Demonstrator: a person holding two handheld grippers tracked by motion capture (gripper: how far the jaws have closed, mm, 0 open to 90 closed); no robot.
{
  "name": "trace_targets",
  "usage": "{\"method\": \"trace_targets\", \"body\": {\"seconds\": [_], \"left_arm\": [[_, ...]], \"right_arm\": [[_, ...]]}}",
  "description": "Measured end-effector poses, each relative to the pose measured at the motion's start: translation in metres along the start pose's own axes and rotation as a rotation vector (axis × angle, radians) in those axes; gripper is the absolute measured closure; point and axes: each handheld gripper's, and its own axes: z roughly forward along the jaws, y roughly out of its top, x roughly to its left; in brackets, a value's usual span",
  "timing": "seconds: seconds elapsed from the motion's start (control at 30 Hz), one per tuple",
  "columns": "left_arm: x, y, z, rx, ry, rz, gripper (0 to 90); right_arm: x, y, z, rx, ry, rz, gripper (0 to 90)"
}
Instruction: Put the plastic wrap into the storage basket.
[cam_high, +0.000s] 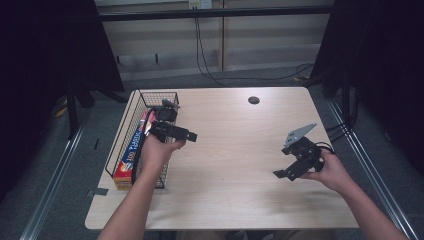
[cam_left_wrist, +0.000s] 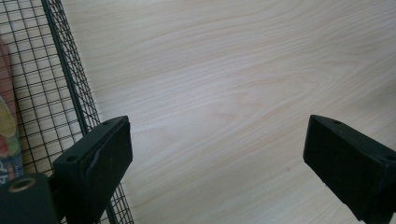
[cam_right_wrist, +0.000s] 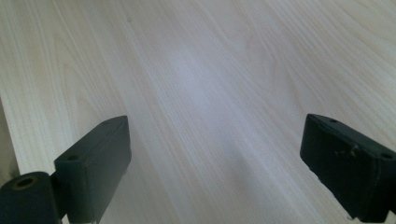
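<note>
Grippers (cam_high: 192, 136) (cam_high: 281, 174) (two), one box (cam_high: 127, 155)

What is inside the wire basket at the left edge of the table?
A long box of plastic wrap lies lengthwise in the wire basket. The left gripper, jaws open and empty, and its hand cover the basket's right side, so anything lying there is hidden.

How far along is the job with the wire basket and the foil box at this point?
Looks done: the foil box lies inside the wire basket at the table's left edge. In hand: nothing; the left gripper sits beside the basket with jaws wide apart over bare wood, and the right gripper is open too, off to the right. Left: apparently little; no other loose item shows on the table.
</note>
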Motion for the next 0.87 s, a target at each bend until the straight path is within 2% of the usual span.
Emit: {"method": "trace_targets", "body": {"seconds": [0.23, 0.27, 0.37, 0.47, 0.57, 0.6, 0.67, 0.73, 0.8, 0.87], "left_arm": [[-0.01, -0.003, 0.007, 0.001, -0.015, 0.041, 8.0], [-0.012, -0.004, 0.008, 0.0, -0.014, 0.047, 8.1], [-0.016, -0.006, 0.012, -0.003, -0.01, 0.063, 8.1], [-0.02, -0.009, 0.017, 0.0, -0.022, 0.075, 8.1], [-0.023, -0.013, 0.021, -0.002, -0.038, 0.077, 8.5], [-0.023, -0.013, 0.022, 0.001, -0.042, 0.08, 8.4], [-0.024, -0.015, 0.023, -0.004, -0.041, 0.084, 8.3], [-0.026, -0.017, 0.025, -0.011, -0.043, 0.082, 8.2], [-0.028, -0.02, 0.027, -0.023, -0.049, 0.076, 8.1], [-0.03, -0.023, 0.029, -0.026, -0.051, 0.094, 8.1]], "right_arm": [[0.0, -0.005, 0.003, -0.003, 0.001, 0.007, 9.0], [0.001, -0.005, 0.003, 0.006, 0.0, 0.021, 9.0], [0.0, -0.007, 0.005, -0.002, -0.003, 0.009, 9.0], [0.0, -0.009, 0.006, -0.014, 0.009, 0.028, 9.0], [0.0, -0.011, 0.009, -0.032, 0.018, 0.038, 9.0], [0.001, -0.012, 0.01, -0.028, 0.017, 0.047, 8.9], [0.001, -0.013, 0.013, -0.017, -0.005, 0.03, 9.0], [0.001, -0.013, 0.013, -0.015, -0.005, 0.031, 9.0], [0.002, -0.016, 0.017, -0.01, -0.005, 0.05, 8.9], [0.001, -0.018, 0.021, -0.001, -0.007, 0.059, 9.0]]}}
